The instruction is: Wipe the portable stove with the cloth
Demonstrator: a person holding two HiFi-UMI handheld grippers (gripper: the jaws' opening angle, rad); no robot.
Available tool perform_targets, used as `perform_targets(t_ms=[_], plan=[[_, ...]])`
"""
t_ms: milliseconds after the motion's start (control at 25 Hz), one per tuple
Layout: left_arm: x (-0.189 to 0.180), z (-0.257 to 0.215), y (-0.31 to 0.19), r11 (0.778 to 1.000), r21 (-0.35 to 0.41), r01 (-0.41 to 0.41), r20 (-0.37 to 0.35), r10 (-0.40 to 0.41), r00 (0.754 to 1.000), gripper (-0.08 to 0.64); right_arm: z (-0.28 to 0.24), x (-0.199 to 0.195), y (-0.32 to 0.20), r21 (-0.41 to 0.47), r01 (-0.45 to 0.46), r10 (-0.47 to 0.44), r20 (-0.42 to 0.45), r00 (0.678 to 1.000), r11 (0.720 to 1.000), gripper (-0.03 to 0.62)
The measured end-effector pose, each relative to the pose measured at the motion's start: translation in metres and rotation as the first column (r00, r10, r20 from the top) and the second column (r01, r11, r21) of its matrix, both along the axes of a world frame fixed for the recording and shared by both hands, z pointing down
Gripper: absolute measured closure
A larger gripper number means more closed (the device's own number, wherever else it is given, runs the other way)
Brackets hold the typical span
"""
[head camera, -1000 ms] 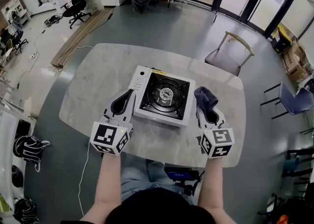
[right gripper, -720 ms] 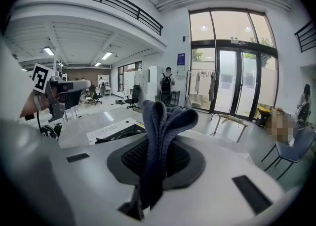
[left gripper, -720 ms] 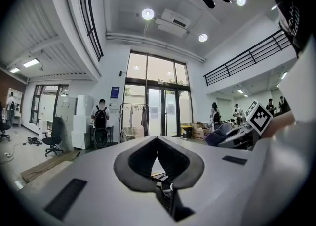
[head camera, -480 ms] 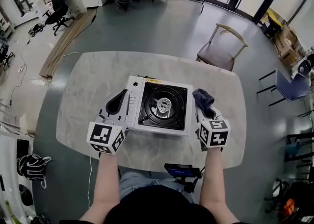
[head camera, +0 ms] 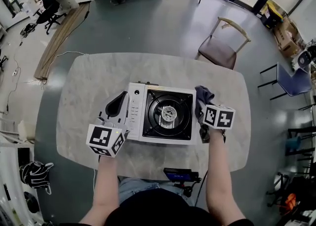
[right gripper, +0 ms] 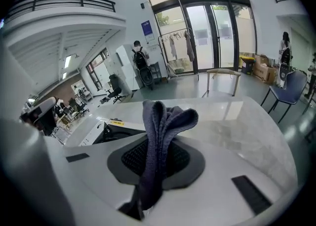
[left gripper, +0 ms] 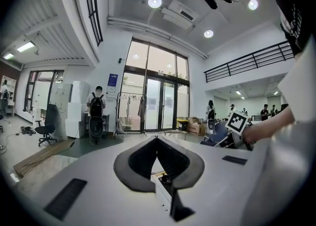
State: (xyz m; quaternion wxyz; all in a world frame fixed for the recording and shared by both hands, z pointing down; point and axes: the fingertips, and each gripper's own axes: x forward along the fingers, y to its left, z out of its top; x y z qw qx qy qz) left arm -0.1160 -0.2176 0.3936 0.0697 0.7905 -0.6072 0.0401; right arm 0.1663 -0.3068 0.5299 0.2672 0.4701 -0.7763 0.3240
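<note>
The portable stove, white with a black burner top, sits at the middle of the marble table. My left gripper rests by its left control panel, jaws shut with nothing between them. In the left gripper view the stove's edge shows below the closed tips of the left gripper. My right gripper hovers at the stove's right edge, shut on a dark grey-blue cloth. In the right gripper view the cloth stands up out of the jaws and hides the tips. The stove lies to its left.
A wooden chair stands beyond the table's far right corner and a blue chair farther right. A small dark device sits at the table's near edge by the person's lap. Marble shows on both sides of the stove.
My right gripper has risen and moved slightly towards the stove's right edge with the cloth. The left gripper has stayed by the stove's left side.
</note>
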Motion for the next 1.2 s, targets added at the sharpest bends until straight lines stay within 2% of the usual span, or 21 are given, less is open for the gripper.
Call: perform_targets(t_ms=[360, 520, 600, 760, 1000, 1200], plan=[[-0.001, 0.027, -0.022, 0.997, -0.050, -0.052, -0.009, 0.051, 0.999, 0.549, 0.028, -0.007, -0.030, -0.057, 0.021, -0.025, -0.071, 0.997, 0.998, 0.528], [-0.004, 0.031, -0.021, 0.998, -0.053, -0.039, -0.010, 0.039, 0.999, 0.549, 0.037, -0.011, -0.033, -0.101, 0.061, -0.069, -0.074, 0.995, 0.993, 0.528], [-0.006, 0.032, -0.020, 0.998, -0.054, -0.020, -0.018, 0.019, 1.000, 0.549, 0.039, -0.011, -0.034, -0.125, 0.067, -0.073, -0.044, 0.996, 0.990, 0.528], [-0.004, 0.029, -0.015, 0.998, -0.056, -0.018, -0.021, 0.017, 1.000, 0.549, 0.041, -0.011, -0.032, -0.159, 0.040, -0.037, 0.024, 0.999, 0.986, 0.529], [-0.004, 0.025, -0.009, 0.998, -0.052, -0.019, -0.018, 0.018, 1.000, 0.549, 0.041, -0.011, -0.024, -0.125, -0.002, -0.001, -0.029, 1.000, 0.992, 0.529], [-0.005, 0.019, -0.004, 0.999, -0.046, -0.024, -0.013, 0.024, 1.000, 0.549, 0.040, -0.010, -0.013, -0.135, -0.053, 0.054, 0.002, 0.999, 0.989, 0.529]])
